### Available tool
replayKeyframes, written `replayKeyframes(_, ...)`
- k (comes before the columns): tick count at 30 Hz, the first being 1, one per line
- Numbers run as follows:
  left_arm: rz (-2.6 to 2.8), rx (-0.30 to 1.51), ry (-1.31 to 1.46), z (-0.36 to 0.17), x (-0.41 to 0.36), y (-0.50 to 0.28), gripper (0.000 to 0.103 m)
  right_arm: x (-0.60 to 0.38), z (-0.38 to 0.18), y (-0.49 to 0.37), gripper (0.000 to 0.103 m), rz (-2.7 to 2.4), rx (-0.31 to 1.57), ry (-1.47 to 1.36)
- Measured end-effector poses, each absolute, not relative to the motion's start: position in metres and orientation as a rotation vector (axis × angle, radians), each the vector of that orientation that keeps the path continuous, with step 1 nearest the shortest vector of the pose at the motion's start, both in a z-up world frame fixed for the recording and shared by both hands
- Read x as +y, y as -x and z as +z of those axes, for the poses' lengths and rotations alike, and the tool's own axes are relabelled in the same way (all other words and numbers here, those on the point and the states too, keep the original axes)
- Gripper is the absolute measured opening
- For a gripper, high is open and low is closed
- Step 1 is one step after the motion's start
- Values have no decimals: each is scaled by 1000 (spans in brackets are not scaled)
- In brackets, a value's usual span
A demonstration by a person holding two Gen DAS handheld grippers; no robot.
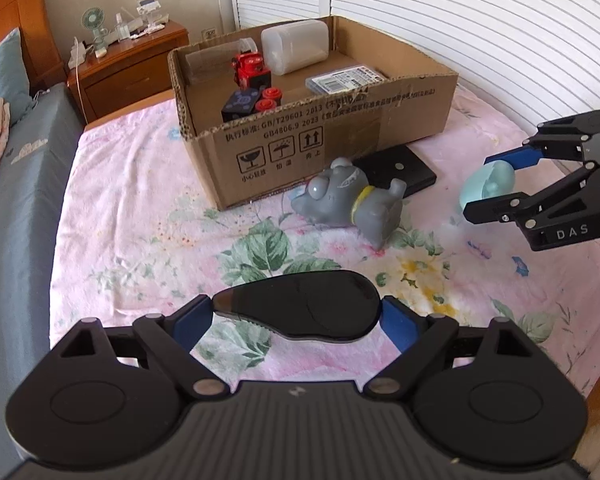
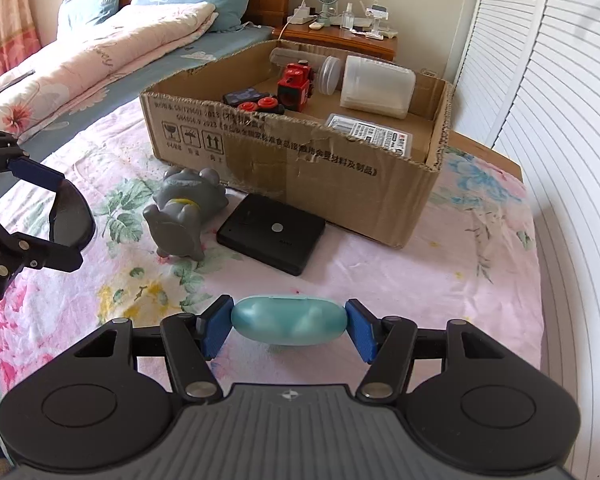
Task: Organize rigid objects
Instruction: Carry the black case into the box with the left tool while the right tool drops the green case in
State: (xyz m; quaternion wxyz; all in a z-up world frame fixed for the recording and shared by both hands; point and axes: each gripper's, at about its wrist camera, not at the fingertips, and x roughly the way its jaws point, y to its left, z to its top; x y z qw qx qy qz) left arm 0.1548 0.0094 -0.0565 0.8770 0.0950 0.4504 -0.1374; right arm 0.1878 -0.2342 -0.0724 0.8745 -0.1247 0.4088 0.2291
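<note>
- My left gripper (image 1: 298, 314) is clamped on a black oval object (image 1: 300, 308); my right gripper (image 2: 287, 326) pinches a teal oval case (image 2: 289, 321) between its blue pads. Both are held above the bed.
- The cardboard box (image 2: 300, 160) is my landmark: just in front of it lie a grey toy dog (image 2: 184, 216) on its side and a flat black box (image 2: 272, 232), between my grippers and the box's near wall.
- Inside the box sit a red toy robot (image 2: 296, 84), a translucent container (image 2: 376, 84) and a labelled flat case (image 2: 372, 134).
- The box rests on a pink floral sheet (image 1: 140, 220); behind it stands a wooden nightstand (image 1: 132, 68), and to its right, white louvred doors (image 2: 560, 120).
</note>
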Motion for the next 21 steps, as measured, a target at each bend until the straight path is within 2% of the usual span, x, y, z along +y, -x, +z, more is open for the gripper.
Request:
replayKeyframes(11, -331, 914, -205, -39, 12, -153, 89, -234, -35, -190, 66, 473, 782, 264)
replayKeyframes(21, -343, 901, -160, -34, 24, -148, 89, -228, 8, -240, 66, 437, 665, 233)
